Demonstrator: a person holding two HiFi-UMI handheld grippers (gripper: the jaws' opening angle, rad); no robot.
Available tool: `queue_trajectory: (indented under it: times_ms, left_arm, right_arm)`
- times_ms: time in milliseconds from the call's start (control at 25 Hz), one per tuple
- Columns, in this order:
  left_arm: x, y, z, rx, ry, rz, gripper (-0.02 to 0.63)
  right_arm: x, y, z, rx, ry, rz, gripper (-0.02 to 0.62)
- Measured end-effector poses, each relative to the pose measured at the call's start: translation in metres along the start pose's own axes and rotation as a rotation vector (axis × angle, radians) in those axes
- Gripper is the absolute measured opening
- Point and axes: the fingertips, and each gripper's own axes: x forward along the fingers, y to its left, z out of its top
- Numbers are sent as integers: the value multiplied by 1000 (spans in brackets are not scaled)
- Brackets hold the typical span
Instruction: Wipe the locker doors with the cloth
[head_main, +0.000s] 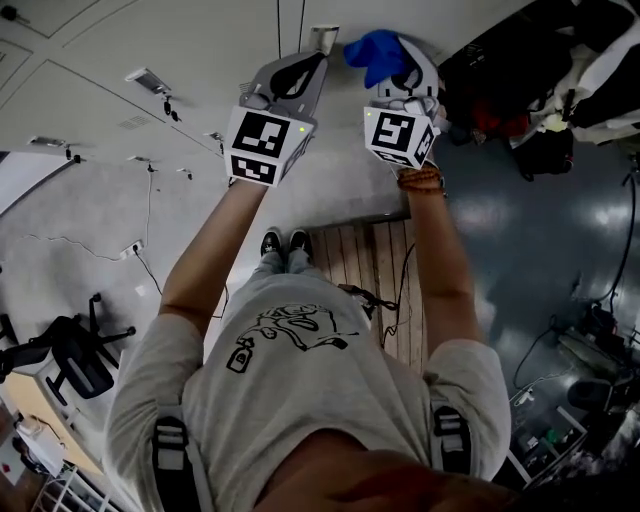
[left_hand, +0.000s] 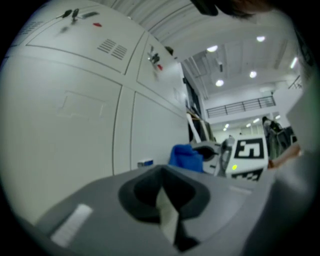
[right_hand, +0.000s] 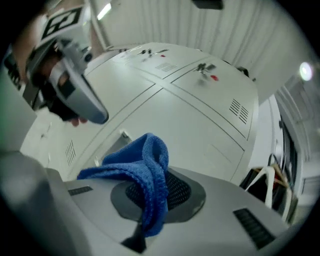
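The white locker doors (head_main: 110, 170) fill the space ahead of both raised grippers. My right gripper (head_main: 402, 62) is shut on a blue cloth (head_main: 374, 52), which bunches over its jaws (right_hand: 146, 172) close to a door panel (right_hand: 195, 120); whether it touches the door cannot be told. My left gripper (head_main: 318, 44) is held just left of it, jaws together and nothing in them, its tip near the door seam. From the left gripper view, the cloth (left_hand: 186, 156) and the right gripper (left_hand: 225, 159) appear beside the lockers (left_hand: 75, 110). The left gripper (right_hand: 75, 97) shows at upper left of the right gripper view.
Small latches (head_main: 150, 82) and vents stick out of the doors. A wooden slatted platform (head_main: 385, 270) lies under the person's feet (head_main: 285, 243). A black office chair (head_main: 70, 355) stands at left, dark bags (head_main: 510, 95) at upper right, cables and clutter at lower right.
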Motion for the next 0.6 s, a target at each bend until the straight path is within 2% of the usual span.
queue_trajectory:
  times_ms: [120, 200, 280, 360, 440, 600]
  left_arm:
    - [-23, -2, 11, 10, -7, -3, 2]
    - [-46, -6, 16, -3, -15, -7, 2]
    - [-75, -13, 12, -50, -9, 0, 2]
    - [-103, -22, 4, -109, 4, 22, 2]
    - [-120, -26, 0, -140, 2, 42, 2]
    - [-132, -29, 2, -101, -3, 42, 2]
  right_arm:
    - [-33, 6, 40, 282, -37, 108, 29]
    - [-66, 15, 65, 509, -57, 171, 29]
    - [-106, 27, 83, 723, -58, 201, 29]
    - [-141, 38, 95, 862, -44, 208, 29]
    - [-156, 47, 107, 898, -46, 239, 29]
    - [-155, 54, 129, 831, -77, 282, 29]
